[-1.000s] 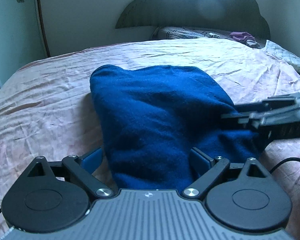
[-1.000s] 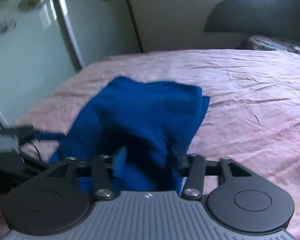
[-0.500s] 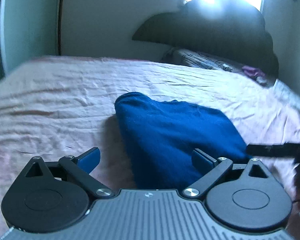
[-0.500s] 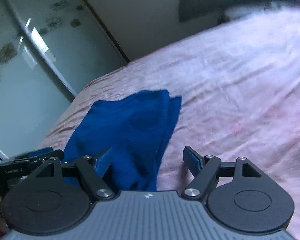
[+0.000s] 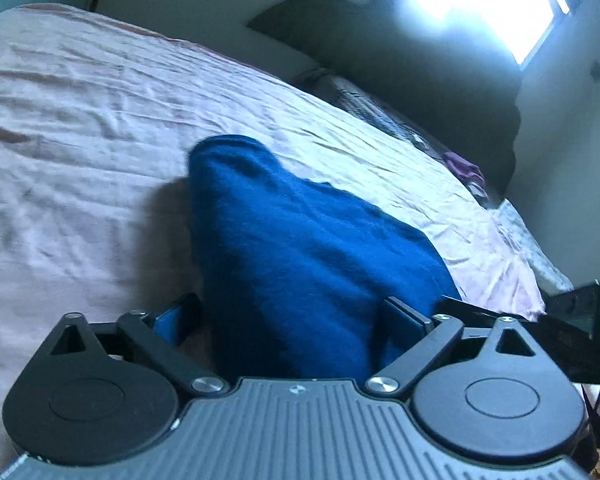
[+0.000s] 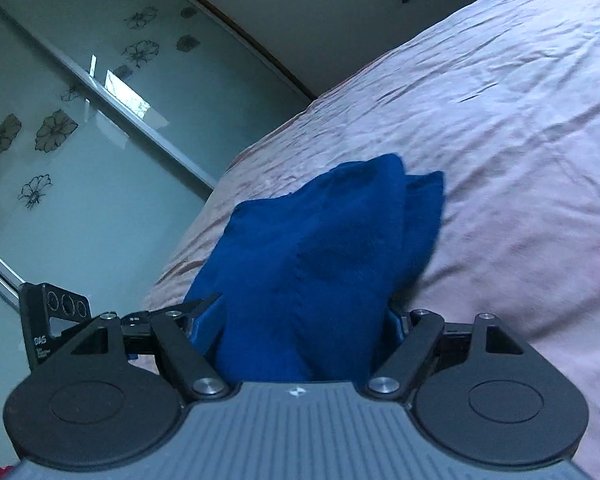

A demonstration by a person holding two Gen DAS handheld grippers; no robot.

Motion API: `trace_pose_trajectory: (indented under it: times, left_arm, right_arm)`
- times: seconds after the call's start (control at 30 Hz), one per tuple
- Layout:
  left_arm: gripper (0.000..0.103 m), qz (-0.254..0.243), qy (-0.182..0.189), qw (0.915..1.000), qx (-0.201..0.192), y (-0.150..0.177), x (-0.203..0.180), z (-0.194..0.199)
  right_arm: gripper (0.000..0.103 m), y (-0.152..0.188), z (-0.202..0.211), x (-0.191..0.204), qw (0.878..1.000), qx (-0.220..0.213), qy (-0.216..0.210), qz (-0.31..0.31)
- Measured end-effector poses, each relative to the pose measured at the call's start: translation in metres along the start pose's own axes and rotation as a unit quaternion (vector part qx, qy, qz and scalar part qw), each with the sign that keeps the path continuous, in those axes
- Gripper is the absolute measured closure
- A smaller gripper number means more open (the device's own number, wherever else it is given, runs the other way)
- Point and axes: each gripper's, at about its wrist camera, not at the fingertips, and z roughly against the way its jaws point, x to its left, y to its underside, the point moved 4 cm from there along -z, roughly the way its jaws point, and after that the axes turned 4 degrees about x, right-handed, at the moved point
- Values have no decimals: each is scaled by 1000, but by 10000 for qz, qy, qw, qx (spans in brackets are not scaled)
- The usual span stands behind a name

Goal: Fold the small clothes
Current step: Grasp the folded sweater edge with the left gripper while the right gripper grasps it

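A dark blue folded garment [image 5: 300,248] lies on the pink bed sheet [image 5: 80,128]. My left gripper [image 5: 290,316] is open, its jaws wide apart on either side of the garment's near end. My right gripper [image 6: 300,320] is open too, its jaws standing on both sides of the same garment [image 6: 320,248] at the near edge. The right gripper shows at the right edge of the left wrist view [image 5: 580,320], and the left gripper at the left of the right wrist view [image 6: 56,320]. The cloth fills the gap between each pair of fingers and hides their inner pads.
A dark headboard [image 5: 400,52] and a patterned pillow [image 5: 380,108] stand at the far end of the bed, with a purple cloth [image 5: 464,168] beside them. Frosted wardrobe doors with flower prints [image 6: 80,128] run along the bed's left side.
Both grippers have tilted and moved back in over the garment's near end. The right gripper, beside the cloth half a second ago, now has the cloth between its open jaws.
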Motion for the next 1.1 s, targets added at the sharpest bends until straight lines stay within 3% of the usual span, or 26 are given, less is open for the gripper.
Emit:
trace_pose_trajectory:
  times: [0.13,0.2,0.27,0.37,0.57,0.73,0.83,0.93,0.97,1.0,1.1]
  left_arm:
    - [33,-401,-231,9989,-51,8,-12,-1]
    - [47,-443,-282,9986,-59,10,-10,2]
    - [65,-350,-238,9991,-65,9,-7,7]
    - [73,-246,-169,9995,-59,3,-6,15]
    - [74,-501,-451,9976,-159,-5,-7,42]
    - [73,-168,-418,9990,-23,-19,10,79]
    - [72,16,-395,9992,112,-17,24,87]
    - [69,2,-741,9967,322,-2,35,76]
    - [60,39,-757,9965,348,2,39,74]
    - [57,125,-723,9969,277,6,42,77]
    - [51,308,-578,9978,79,19,48,92]
  right_arm:
    - [31,5,-10,14,9993,0,230,303]
    - [62,7,-10,11,9996,-3,264,131]
    - [71,8,-9,3,9995,-74,85,-279]
    - [75,12,-4,1,9974,-263,4,-664]
    - [76,12,-1,23,9904,-542,-498,-1173]
    - [76,22,-11,40,9820,-415,-997,-1551]
    - [76,28,-18,48,9828,-254,-975,-1546]
    - [70,33,-30,49,9900,51,-552,-1300]
    - [62,35,-32,48,9916,129,-383,-1227]
    - [51,38,-32,50,9926,184,-281,-1166]
    - [38,47,-20,49,9928,238,-471,-1077]
